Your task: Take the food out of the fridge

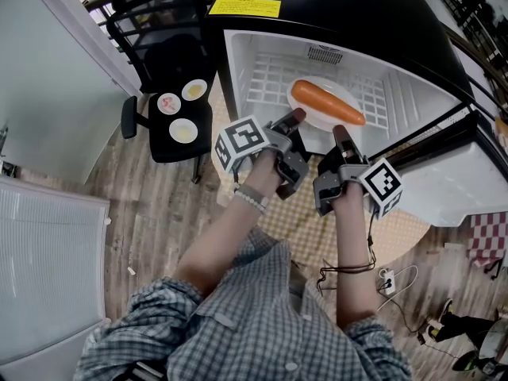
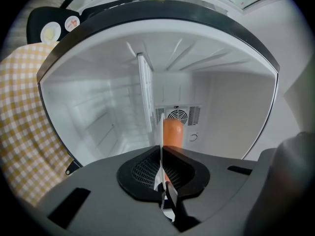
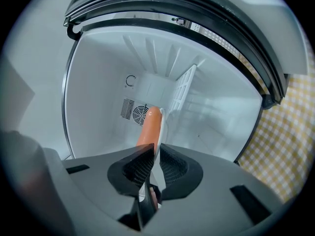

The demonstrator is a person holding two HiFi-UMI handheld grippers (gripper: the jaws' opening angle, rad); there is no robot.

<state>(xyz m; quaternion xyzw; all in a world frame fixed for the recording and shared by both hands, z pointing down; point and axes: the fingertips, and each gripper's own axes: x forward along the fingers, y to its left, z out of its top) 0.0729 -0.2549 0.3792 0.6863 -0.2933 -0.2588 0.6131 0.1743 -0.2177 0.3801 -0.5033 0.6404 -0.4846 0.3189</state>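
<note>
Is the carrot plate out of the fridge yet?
No, the plate with the carrot rests on the wire shelf inside the fridge.

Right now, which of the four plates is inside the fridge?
The white round plate bearing the long orange carrot, its rim pinched by the left tongs and the right tongs. The three small plates sit outside on the black chair.

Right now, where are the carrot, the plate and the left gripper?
carrot [image 1: 325, 101]: head view, middle of its body.
plate [image 1: 321, 122]: head view, bare white below carrot.
left gripper [image 1: 296, 117]: head view, fingertips at plate rim.
</note>
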